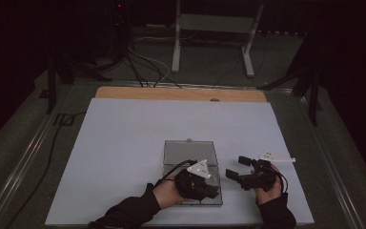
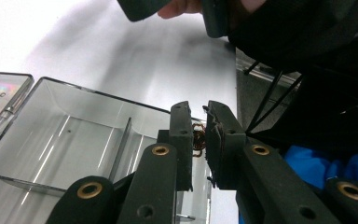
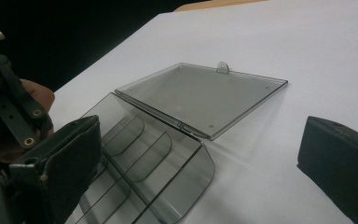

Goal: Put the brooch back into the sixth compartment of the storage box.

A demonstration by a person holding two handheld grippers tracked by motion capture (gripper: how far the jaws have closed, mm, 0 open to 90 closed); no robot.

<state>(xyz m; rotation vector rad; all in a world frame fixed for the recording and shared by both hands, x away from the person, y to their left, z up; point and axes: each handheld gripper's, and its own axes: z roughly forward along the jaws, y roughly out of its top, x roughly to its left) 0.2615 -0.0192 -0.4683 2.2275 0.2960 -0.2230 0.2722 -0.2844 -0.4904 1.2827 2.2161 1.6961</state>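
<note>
A clear plastic compartment box (image 1: 190, 151) lies open on the white sheet, its lid (image 3: 200, 95) folded flat beyond the tray. The tray (image 3: 168, 163) has curved dividers. My left gripper (image 1: 212, 191) hangs over the tray's near right part. Its jaws (image 2: 198, 112) are shut on a small copper-coloured coil (image 2: 198, 140), held above a compartment (image 2: 74, 140). My right gripper (image 1: 237, 167) rests just right of the box, and its jaws (image 3: 200, 135) stand wide open with nothing between them. The left gripper (image 3: 14, 112) and its hand also show at the left of the right gripper view.
The white sheet (image 1: 124, 143) covers most of the table, with a wooden strip (image 1: 181, 93) at the far edge. A pale flat piece (image 1: 276, 156) shows just beyond the right hand. Cables and a metal stand (image 1: 214, 28) lie on the floor behind.
</note>
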